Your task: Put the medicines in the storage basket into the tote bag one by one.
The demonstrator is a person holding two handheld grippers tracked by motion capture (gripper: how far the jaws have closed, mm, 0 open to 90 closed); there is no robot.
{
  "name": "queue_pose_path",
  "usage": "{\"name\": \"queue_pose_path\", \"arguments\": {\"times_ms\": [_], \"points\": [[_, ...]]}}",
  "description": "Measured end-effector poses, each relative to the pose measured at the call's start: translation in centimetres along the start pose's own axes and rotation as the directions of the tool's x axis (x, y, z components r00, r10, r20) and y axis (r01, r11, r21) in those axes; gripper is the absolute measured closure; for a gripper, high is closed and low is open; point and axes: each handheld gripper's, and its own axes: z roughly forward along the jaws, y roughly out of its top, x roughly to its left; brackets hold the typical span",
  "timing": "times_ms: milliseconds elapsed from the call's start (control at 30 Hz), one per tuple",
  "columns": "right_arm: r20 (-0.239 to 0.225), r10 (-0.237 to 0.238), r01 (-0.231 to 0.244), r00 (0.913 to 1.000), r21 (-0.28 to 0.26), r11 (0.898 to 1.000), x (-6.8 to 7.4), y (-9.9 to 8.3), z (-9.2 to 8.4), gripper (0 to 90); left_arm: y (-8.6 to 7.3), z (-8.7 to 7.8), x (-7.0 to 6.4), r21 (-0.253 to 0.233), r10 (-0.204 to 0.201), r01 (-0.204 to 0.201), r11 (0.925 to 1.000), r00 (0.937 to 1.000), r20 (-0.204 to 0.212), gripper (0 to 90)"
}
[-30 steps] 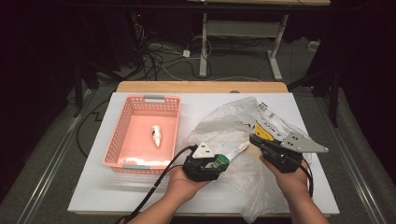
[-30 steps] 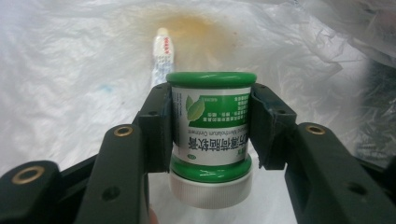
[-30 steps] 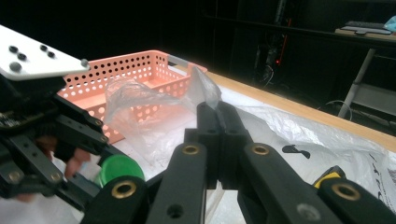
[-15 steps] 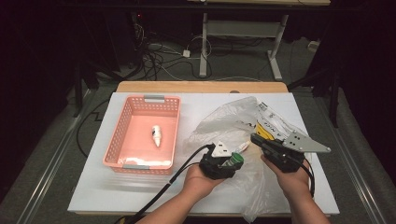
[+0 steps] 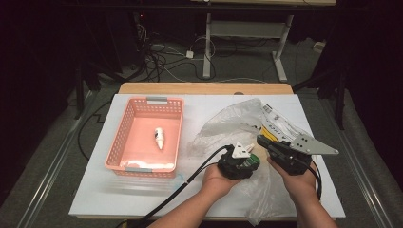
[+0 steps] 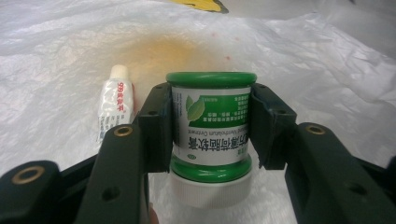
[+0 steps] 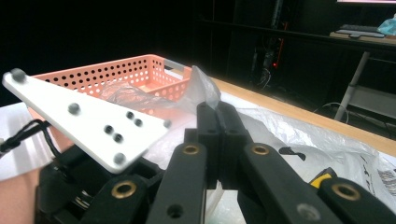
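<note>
Over the last second the left gripper, clamped on the green-capped ointment jar, has slid away from the pink basket and across the clear plastic bag. It now sits farther from the basket, just beside the right gripper, which pinches the bag's edge.

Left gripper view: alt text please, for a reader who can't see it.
The left tool clamps a green-and-white ointment jar between its two black jaws, above a crinkled clear plastic bag. A small white tube with red print lies on the bag, left of the jar.
</note>
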Motion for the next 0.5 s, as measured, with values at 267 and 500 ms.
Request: {"name": "queue_pose_path", "arguments": {"times_ms": [267, 500], "points": [[-0.001, 0.003, -0.003, 1.0000, 0.000, 1.000, -0.1, 0.0, -0.1, 90.0, 0.6, 1.4, 0.5, -0.019, -0.011, 0.011, 0.9998, 0.9996, -0.026, 53.6], [-0.001, 0.004, -0.004, 1.0000, 0.000, 1.000, -0.1, 0.0, 0.0, 90.0, 0.6, 2.5, 0.7, -0.003, -0.002, 0.002, 1.0000, 0.9993, -0.038, 53.5]]}}
